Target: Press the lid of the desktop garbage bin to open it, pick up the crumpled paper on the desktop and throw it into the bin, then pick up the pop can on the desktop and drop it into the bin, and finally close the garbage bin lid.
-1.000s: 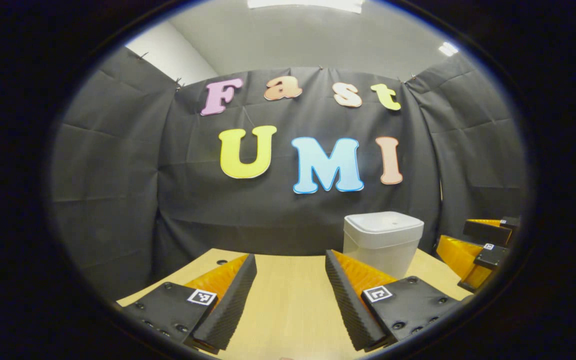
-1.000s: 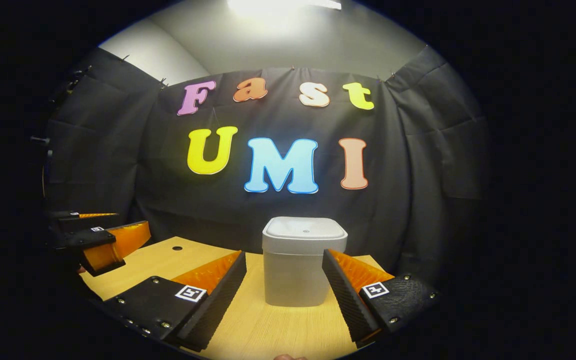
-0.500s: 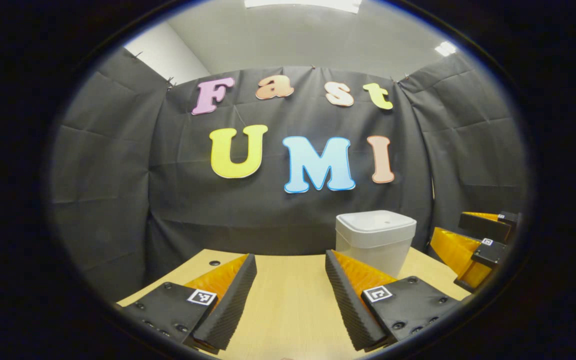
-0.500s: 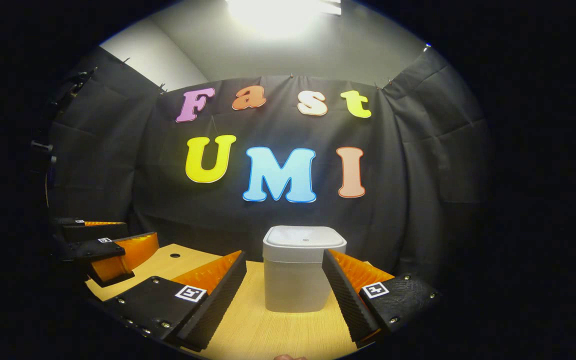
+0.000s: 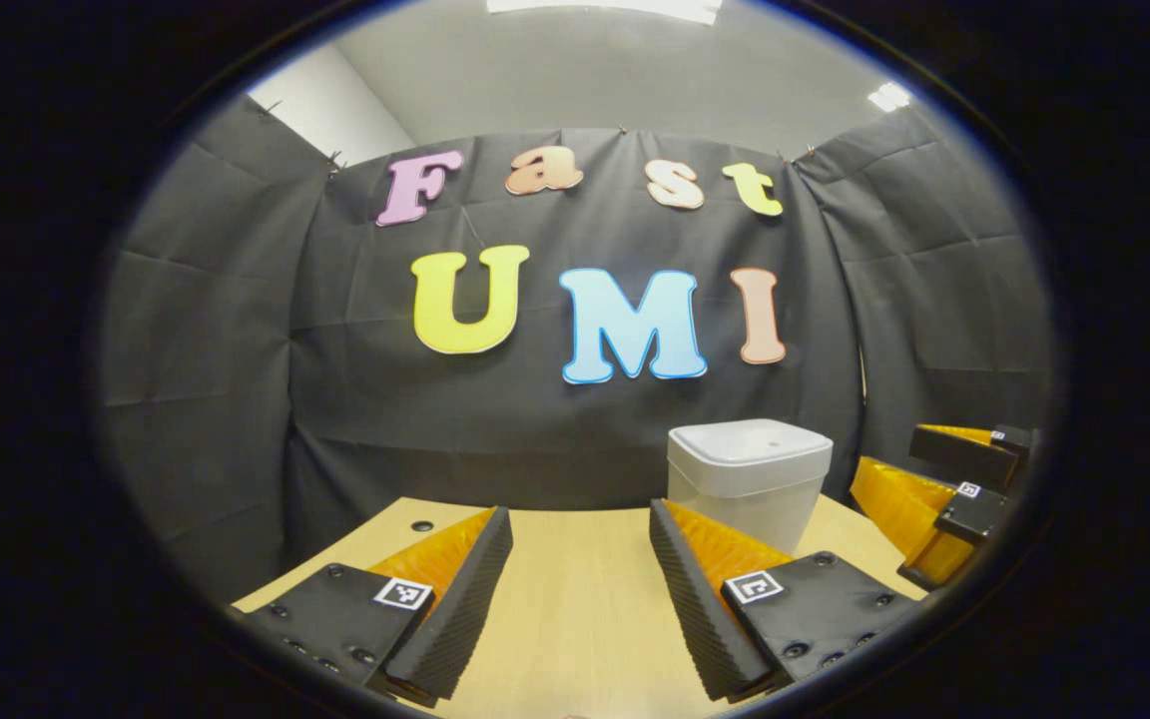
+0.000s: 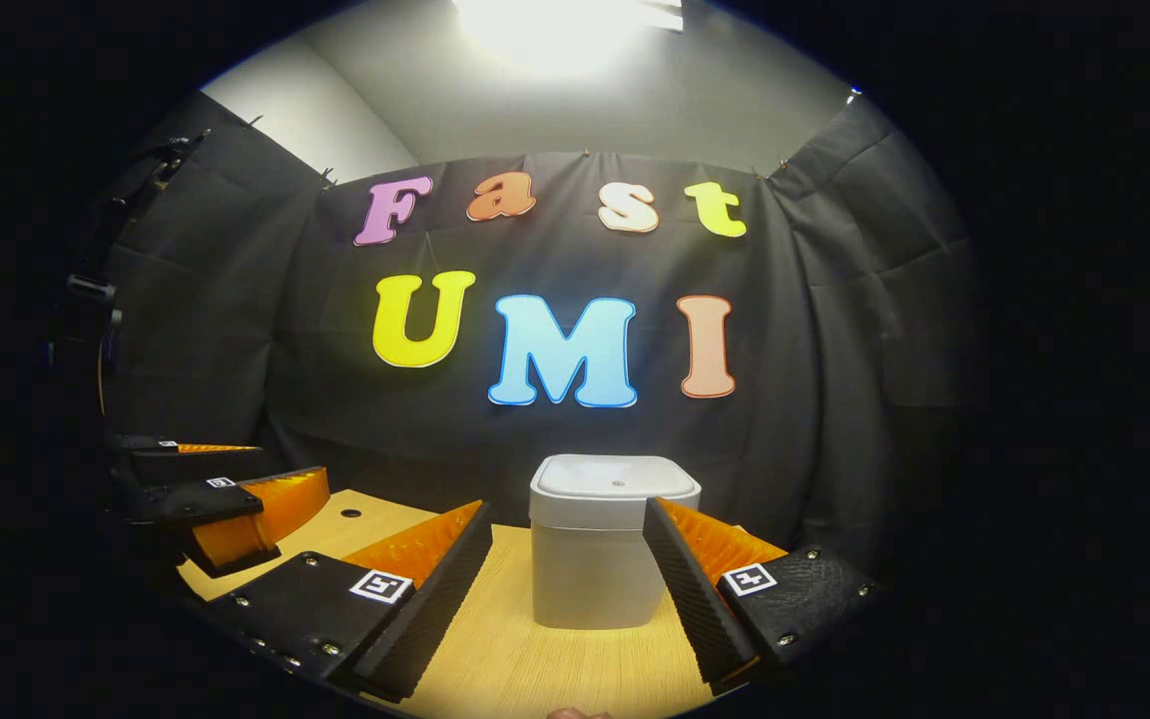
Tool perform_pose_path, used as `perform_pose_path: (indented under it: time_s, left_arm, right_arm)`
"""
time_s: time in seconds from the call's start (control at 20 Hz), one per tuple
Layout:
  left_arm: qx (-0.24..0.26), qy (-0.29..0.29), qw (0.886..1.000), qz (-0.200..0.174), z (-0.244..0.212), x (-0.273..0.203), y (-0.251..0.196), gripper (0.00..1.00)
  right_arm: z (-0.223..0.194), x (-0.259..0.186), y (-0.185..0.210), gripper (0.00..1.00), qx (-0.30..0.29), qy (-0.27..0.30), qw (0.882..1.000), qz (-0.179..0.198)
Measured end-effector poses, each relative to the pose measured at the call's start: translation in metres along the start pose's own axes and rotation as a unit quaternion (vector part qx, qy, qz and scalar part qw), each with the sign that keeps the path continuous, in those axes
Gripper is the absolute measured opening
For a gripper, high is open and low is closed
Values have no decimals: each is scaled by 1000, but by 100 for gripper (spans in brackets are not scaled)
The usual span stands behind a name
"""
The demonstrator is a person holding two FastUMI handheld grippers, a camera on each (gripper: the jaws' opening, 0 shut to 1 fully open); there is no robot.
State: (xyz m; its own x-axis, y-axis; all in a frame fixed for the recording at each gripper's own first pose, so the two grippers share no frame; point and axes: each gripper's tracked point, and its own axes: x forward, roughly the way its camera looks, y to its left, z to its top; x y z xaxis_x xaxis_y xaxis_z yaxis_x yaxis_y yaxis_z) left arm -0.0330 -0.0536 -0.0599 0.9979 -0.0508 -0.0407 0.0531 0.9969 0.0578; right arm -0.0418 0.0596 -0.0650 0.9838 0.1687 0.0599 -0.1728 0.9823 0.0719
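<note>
White square plastic bin (image 6: pixel 598 559) with lid (image 6: pixel 615 477) closed, on light wooden desktop (image 6: pixel 525 659).
Right gripper (image 6: pixel 567 579) and left gripper (image 5: pixel 580 589) both hover spread apart, holding nothing.

Bin (image 6: pixel 600 559) on table (image 6: pixel 535 669), centred

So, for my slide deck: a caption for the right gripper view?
Right tongs open before the closed garbage bin on the wooden desktop.
</note>
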Motion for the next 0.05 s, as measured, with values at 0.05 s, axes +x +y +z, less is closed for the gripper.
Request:
perform_pose_path:
  time_s: [0.05]
  left_arm:
    - [-1,1,1000,-3,1,3,-2,94]
  right_arm:
    - [1,2,-2,97,-4,-1,1000,-4]
